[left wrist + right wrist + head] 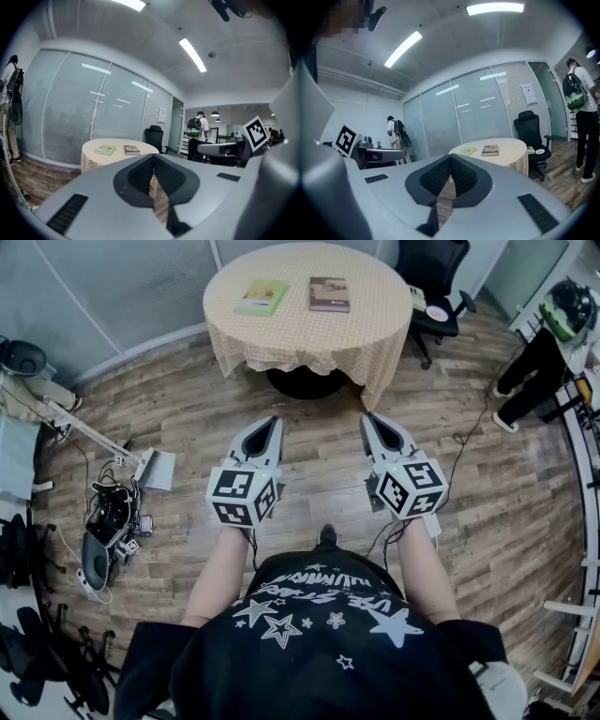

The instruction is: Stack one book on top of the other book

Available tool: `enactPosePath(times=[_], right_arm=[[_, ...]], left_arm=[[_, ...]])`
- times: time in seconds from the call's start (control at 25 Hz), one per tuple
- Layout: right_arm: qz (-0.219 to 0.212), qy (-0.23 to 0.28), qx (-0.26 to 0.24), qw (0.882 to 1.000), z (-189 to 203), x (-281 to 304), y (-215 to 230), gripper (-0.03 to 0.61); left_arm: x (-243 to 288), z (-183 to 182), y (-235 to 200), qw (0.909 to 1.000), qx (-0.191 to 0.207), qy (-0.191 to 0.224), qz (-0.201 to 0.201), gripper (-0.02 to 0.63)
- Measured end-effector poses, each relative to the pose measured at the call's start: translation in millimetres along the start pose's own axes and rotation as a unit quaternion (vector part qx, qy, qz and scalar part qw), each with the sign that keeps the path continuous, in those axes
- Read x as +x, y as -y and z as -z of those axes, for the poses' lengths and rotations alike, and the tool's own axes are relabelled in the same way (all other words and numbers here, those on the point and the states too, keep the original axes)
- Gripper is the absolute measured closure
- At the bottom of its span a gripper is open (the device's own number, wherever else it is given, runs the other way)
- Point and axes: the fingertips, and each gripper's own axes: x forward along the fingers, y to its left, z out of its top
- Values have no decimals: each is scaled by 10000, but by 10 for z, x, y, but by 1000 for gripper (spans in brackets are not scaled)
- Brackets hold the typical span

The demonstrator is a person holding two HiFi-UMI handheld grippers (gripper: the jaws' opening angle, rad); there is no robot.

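**Open floor up to the table**

Bare wood floor [319, 448] lies open before the round table [300, 338]. On it, the green book [262, 296] and the brown book [329, 293] lie apart. A black chair [433, 263] stands at its right.

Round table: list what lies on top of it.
On the round table a checked cloth covers the top and hangs down its sides. A green book and a brown book lie flat on it, apart. The tabletop under the cloth is hidden.
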Motion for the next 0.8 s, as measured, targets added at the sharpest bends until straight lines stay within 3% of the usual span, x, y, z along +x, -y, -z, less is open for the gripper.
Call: enactPosePath(times=[0.8], right_arm=[[-62, -137, 123, 9998, 154, 89, 21, 552]], left_arm=[[83, 157, 10, 9997, -49, -221, 81, 604]])
